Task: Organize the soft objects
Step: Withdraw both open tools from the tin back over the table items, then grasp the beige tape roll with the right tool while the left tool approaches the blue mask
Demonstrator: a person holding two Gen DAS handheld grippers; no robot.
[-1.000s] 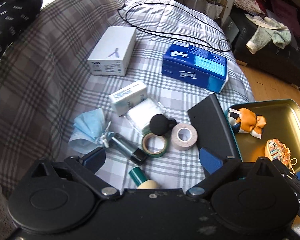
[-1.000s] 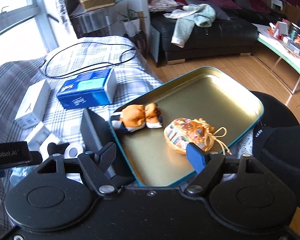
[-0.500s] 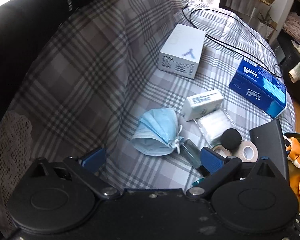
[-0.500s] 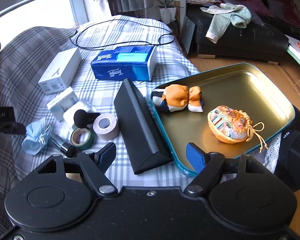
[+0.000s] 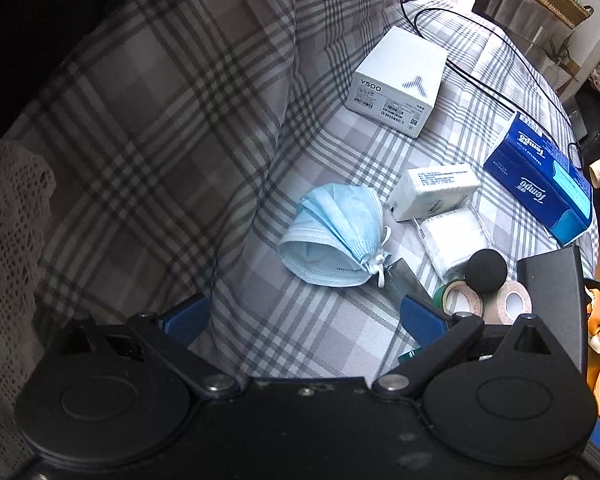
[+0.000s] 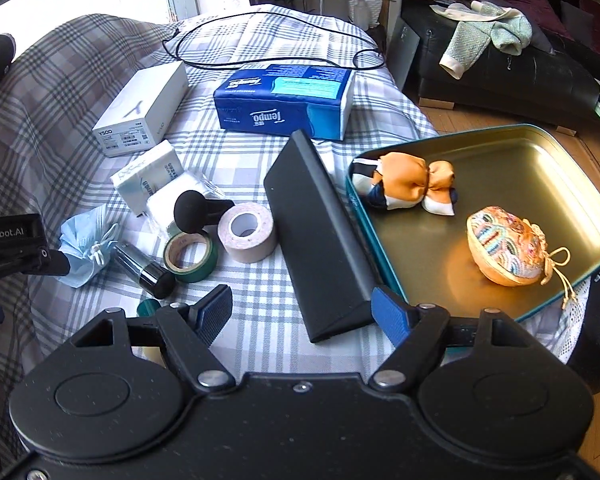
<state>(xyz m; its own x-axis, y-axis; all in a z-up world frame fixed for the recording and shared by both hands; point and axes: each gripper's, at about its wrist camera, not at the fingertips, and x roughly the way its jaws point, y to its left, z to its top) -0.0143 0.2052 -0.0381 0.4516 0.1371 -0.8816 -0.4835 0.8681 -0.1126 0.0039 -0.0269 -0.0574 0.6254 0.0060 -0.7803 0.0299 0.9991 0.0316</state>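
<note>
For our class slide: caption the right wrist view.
Open right tool above plaid cloth; two soft pouches lie in the tin tray, face mask left.

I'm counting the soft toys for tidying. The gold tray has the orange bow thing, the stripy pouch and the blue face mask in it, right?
Not quite. The gold tray holds only the orange bow thing and the stripy pouch. The blue face mask is not in it: it lies on the checked cloth, left of the tape rolls. The right wrist view shows this.

Left gripper (image 5: 302, 316) now nearer the face mask (image 5: 334, 236).
</note>
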